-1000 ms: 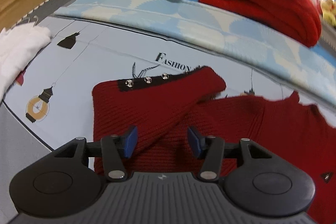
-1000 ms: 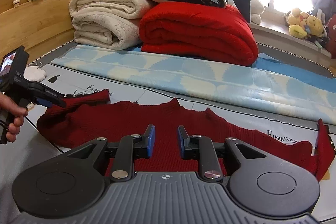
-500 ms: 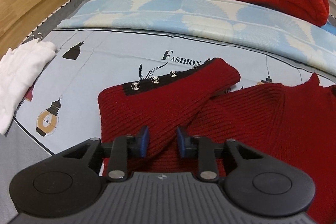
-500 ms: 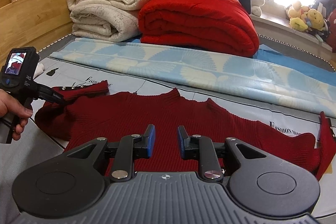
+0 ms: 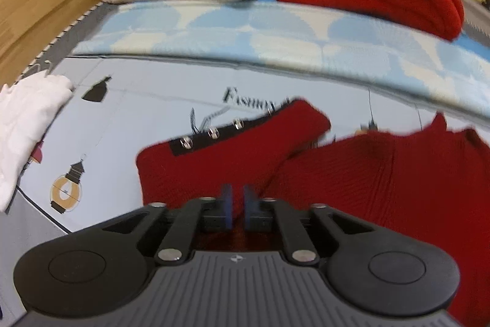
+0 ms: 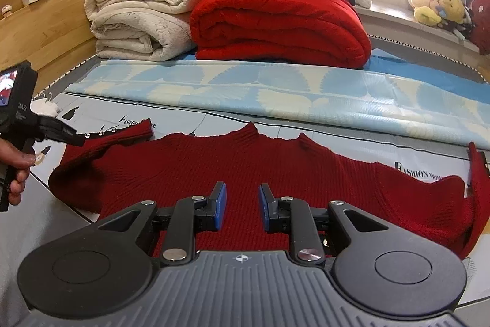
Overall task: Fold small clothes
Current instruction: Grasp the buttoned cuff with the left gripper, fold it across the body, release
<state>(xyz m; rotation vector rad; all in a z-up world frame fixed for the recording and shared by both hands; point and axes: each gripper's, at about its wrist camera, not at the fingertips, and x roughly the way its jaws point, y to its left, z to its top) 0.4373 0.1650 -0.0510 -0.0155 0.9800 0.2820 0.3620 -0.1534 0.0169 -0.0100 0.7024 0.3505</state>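
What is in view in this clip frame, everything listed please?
Sweater: one, dark red, spread on the sheet; its left sleeve is folded in.
Sheet: one, pale blue, printed, under the sweater.
Mat: one, blue and cream, behind the sheet.
Blankets: cream stack, far left.
Red blanket: one, beside the cream stack.
White garment: one, left edge.
Plush toys: several, mostly yellow, on the sill.
Left gripper: black, blue pads, nearly closed at the sweater's edge.
Right gripper: black, blue pads, open over the sweater.
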